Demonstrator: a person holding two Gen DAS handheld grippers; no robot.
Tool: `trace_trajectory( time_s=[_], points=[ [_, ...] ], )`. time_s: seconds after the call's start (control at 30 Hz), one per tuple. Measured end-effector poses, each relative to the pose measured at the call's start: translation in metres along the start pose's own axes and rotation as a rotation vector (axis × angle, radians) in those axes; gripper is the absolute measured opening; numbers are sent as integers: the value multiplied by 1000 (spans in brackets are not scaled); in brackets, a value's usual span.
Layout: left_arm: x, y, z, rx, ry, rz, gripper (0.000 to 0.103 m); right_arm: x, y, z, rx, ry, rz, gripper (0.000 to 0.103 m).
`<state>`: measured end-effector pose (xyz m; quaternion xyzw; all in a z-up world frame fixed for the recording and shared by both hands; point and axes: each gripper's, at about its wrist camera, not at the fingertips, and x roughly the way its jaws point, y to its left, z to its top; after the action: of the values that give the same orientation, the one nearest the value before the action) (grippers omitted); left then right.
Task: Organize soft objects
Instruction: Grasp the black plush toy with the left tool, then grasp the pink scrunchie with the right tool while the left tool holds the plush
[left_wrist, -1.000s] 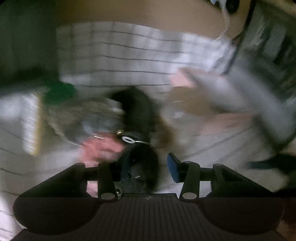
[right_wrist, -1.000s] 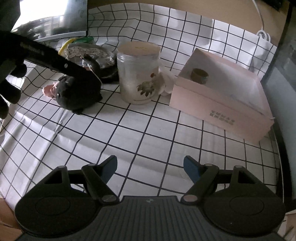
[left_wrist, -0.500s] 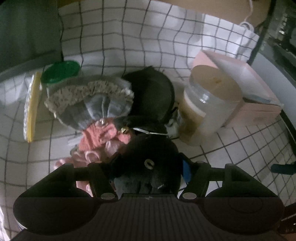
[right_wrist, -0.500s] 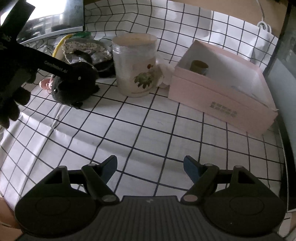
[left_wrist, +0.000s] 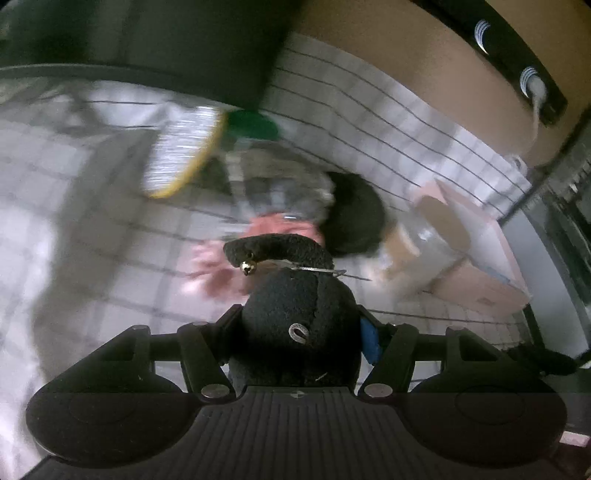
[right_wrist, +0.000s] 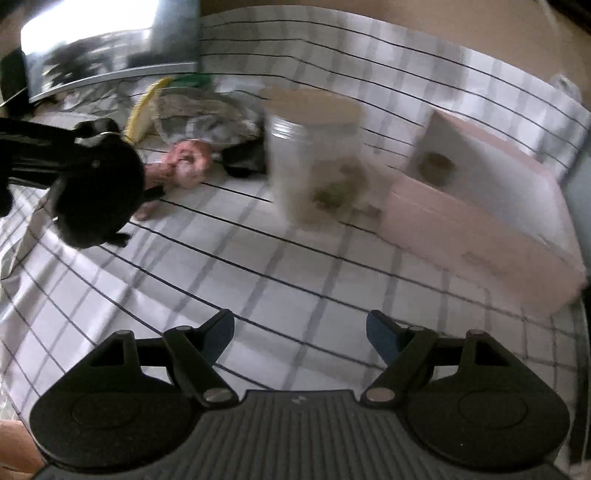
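My left gripper (left_wrist: 301, 328) is shut on a black plush toy (left_wrist: 295, 295) with a small bell and a tag. In the right wrist view the same plush (right_wrist: 99, 192) hangs above the checked cloth at the left. Behind it lie a pink soft toy (right_wrist: 188, 162), a second black soft thing (right_wrist: 247, 162) and a lace-edged grey fabric piece (right_wrist: 207, 110). My right gripper (right_wrist: 300, 328) is open over bare checked cloth with nothing between its fingers. Both views are blurred.
A clear jar with a beige lid (right_wrist: 314, 155) stands mid-table. An open pink box (right_wrist: 480, 206) holding a small round tin sits to its right. A green lid (left_wrist: 251, 123), a yellow-rimmed flat thing (left_wrist: 184, 155) and a dark screen (right_wrist: 103, 48) lie at the back left.
The left gripper closed around the black plush, lifted it off the cloth and rolled. The right gripper drifted a little across the table and stayed open.
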<state>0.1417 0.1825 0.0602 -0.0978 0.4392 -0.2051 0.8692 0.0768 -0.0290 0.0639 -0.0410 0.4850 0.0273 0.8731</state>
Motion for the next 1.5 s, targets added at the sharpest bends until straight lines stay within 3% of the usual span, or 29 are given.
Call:
trace_trajectory(
  time_s=[0.27,0.43,0.53,0.67,0.9,0.97,1.1,1.2,1.27,1.33,1.4,1.5],
  points=[
    [-58,62,-17,-172,-59,153,68,10,56,39,-173,-79,93,79],
    [-87,95,-35,-237,-63,210,68,22,77,72,-153,-165,113,78],
    [-99,116,-41,-272,-65,229,68,37,93,88,-158,-177,133,60],
    [-100,135,-38,-314,-58,221,68,60,117,98,-172,-135,153,57],
    [-89,149,-26,-285,-56,138,68,39,156,73,-257,-78,455,57],
    [-87,152,-24,-301,-78,121,68,30,160,69,-293,-112,433,57],
    [-88,152,-20,-329,-91,87,68,39,149,80,-287,-179,223,68],
    [-99,150,-19,-282,-95,88,68,61,141,92,-252,-168,193,69],
    [-104,157,-20,-296,-103,99,68,78,141,99,-202,-81,236,69],
    [-106,164,-22,-320,-108,116,68,82,144,93,-131,2,361,69],
    [-105,172,-24,-351,-109,125,68,76,156,82,-143,48,496,69],
    [-102,179,-25,-384,-102,111,68,49,177,65,-282,-8,538,69]
  ],
)
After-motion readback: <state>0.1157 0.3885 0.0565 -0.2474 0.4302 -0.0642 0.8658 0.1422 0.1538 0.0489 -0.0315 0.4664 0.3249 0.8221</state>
